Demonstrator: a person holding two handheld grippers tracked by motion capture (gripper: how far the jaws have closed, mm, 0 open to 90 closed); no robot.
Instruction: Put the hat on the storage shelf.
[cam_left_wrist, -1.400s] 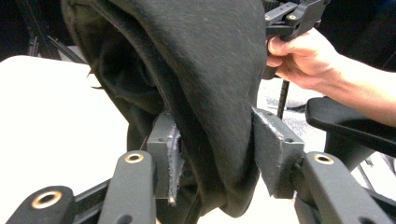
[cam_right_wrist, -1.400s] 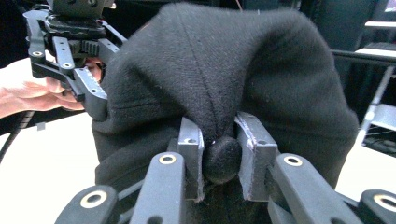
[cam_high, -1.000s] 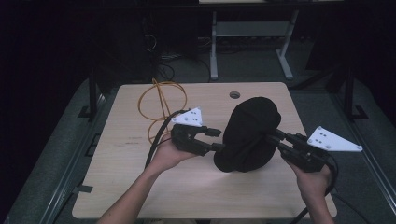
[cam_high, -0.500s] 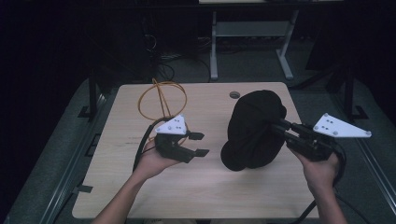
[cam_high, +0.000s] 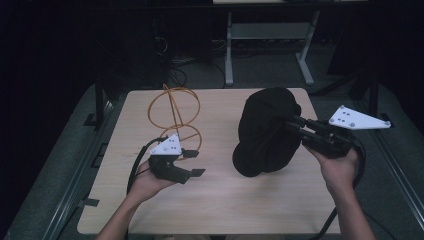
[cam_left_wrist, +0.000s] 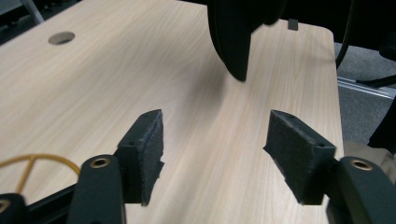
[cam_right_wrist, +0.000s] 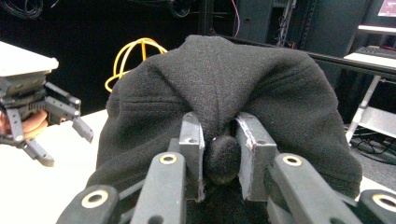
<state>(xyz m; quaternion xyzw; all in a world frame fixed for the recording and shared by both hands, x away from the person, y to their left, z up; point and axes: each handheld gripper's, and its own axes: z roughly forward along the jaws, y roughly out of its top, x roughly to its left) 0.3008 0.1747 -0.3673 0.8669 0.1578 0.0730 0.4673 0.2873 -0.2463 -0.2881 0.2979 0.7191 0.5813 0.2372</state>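
Note:
A black fleece cap (cam_high: 262, 132) hangs off the table, its brim pointing down. My right gripper (cam_high: 292, 125) is shut on a fold of the cap (cam_right_wrist: 224, 84), and the cloth bulges between its pads (cam_right_wrist: 192, 140). My left gripper (cam_high: 195, 162) is to the left of the cap, low over the tabletop and apart from it. Its jaws have just been opening and nothing is between them (cam_left_wrist: 215, 154). The cap's lower edge (cam_left_wrist: 233, 32) hangs ahead of them. A yellow wire stand (cam_high: 175, 112) rests behind the left gripper.
The light wooden table (cam_high: 220, 200) has a round cable hole (cam_left_wrist: 61, 38) near its far edge. Metal desk legs (cam_high: 230, 50) and cables stand on the dark floor beyond. Floor rails (cam_high: 395, 150) run along both sides of the table.
My left gripper has let go of the cap and moved left and down, its jaws wider apart. The right gripper has raised the cap slightly.

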